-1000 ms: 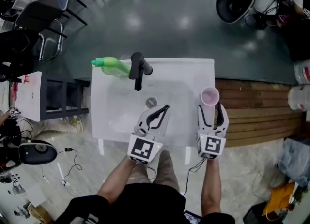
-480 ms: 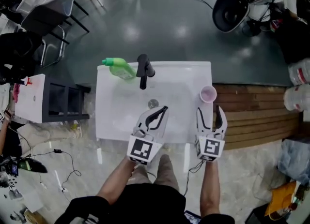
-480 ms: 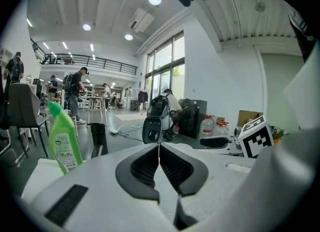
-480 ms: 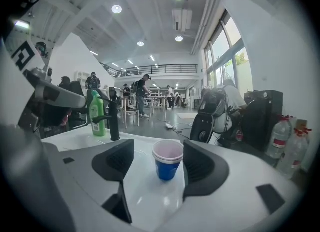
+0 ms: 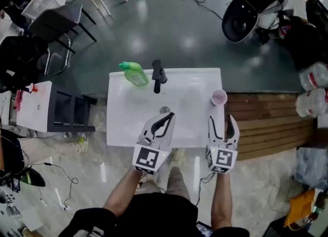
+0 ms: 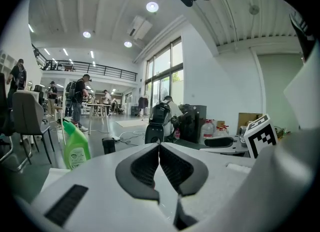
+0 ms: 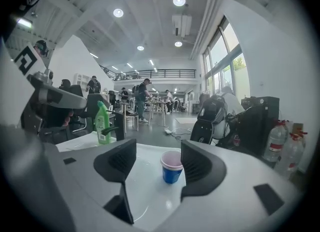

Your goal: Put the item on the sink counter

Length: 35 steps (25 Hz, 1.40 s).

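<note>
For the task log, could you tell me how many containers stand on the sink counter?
2: a green bottle at the far left beside the tap, a cup at the right edge. None looks hidden.

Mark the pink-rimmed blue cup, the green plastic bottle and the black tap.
pink-rimmed blue cup [image 7: 172,175]: right gripper view, blue side wall.
green plastic bottle [image 5: 136,75]: head view, its body.
black tap [image 5: 157,75]: head view, its middle.

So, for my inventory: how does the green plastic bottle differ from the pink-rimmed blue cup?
The green plastic bottle is taller and capped; the pink-rimmed blue cup is squat and open-topped. The bottle stands back left by the black tap; the cup at the right edge. Both stand upright on the white sink counter.
</note>
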Available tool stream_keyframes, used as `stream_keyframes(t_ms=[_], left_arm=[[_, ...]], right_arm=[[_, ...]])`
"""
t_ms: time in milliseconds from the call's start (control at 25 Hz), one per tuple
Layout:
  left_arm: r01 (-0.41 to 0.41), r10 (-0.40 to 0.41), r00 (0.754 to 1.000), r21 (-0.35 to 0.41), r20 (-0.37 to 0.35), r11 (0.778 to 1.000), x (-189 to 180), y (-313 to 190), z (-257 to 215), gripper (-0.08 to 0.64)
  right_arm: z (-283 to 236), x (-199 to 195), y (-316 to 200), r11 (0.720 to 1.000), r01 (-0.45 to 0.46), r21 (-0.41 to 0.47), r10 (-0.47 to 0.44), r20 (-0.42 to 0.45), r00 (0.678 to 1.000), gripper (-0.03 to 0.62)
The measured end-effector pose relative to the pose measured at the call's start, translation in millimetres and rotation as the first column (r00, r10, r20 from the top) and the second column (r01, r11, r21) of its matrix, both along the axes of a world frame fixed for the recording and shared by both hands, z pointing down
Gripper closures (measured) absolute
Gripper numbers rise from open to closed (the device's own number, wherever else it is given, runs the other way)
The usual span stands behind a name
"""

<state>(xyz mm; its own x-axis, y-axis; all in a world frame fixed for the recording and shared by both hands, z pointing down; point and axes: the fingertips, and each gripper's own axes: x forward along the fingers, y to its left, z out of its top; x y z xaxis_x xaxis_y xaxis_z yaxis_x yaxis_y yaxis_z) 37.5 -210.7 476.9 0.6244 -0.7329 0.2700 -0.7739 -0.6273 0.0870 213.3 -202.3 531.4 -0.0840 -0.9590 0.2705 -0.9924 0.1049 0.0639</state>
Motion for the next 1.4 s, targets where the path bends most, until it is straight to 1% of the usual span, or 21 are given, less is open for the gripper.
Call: stream_keyframes(t_ms=[120, 240, 400, 560, 640, 720, 880, 960, 1040, 1240, 1400], left_arm=[[0.0, 0.0, 1.0, 0.014, -0.005, 1.0, -9.3, 7.5, -9.9, 0.554], [0.0, 0.0, 1.0, 0.03, -0.012, 1.0, -19.7, 15.3, -18.9, 0.554], [0.001, -0.001, 1.0, 0.049, -0.016, 0.999, -34.8, 30.4, -30.8, 0.554], [-0.001, 0.003, 1.0, 0.091, -0.018, 0.996, -48.4, 44.4, -45.6, 0.554], [-0.001, 0.003, 1.0, 0.089, -0.017, 0.996, -57.1, 50.6, -49.9, 0.554], [-0.003, 0.005, 1.0, 0.109, -0.02, 0.994, -65.3, 55.4, -55.3, 0.554], [0.001, 0.002, 1.0, 0.135, -0.024, 0.991, -80.2, 69.3, -64.7, 0.554], [0.003, 0.001, 1.0, 0.146, -0.025, 0.989, -88.2, 77.0, -69.3, 0.554], [0.005, -0.001, 1.0, 0.146, -0.028, 0.989, -96.0, 84.7, -71.5, 0.554], [0.0, 0.004, 1.0, 0.148, -0.026, 0.989, -109.1, 106.5, -74.2, 0.554], [-0.002, 0.006, 1.0, 0.149, -0.029, 0.989, -120.4, 120.7, -78.9, 0.554]], right_arm=[[-16.8, -7.7, 8.2, 0.999, -0.008, 0.037, 0.008, 0.005, 1.0, 0.324], [-25.7, -16.3, 20.4, 0.999, -0.016, 0.035, 0.016, 0.006, 1.0, 0.334], [-37.5, -29.4, 40.5, 0.998, -0.016, 0.06, 0.016, 0.011, 1.0, 0.346], [-54.6, -42.5, 59.3, 0.997, -0.024, 0.073, 0.023, 0.014, 1.0, 0.361], [-60.9, -50.7, 66.6, 0.997, -0.025, 0.072, 0.024, 0.011, 1.0, 0.374], [-62.2, -58.6, 74.8, 0.998, -0.026, 0.064, 0.026, 0.006, 1.0, 0.386], [-78.9, -74.0, 89.1, 0.994, -0.028, 0.107, 0.027, 0.011, 1.0, 0.406], [-83.1, -82.1, 99.1, 0.995, -0.027, 0.1, 0.027, 0.008, 1.0, 0.415], [-83.8, -90.6, 108.8, 0.995, -0.018, 0.094, 0.018, 0.0, 1.0, 0.43], [-97.3, -109.4, 128.2, 0.99, -0.006, 0.143, 0.006, -0.004, 1.0, 0.452], [-106.9, -125.0, 140.9, 0.987, 0.007, 0.163, -0.005, -0.011, 1.0, 0.467]])
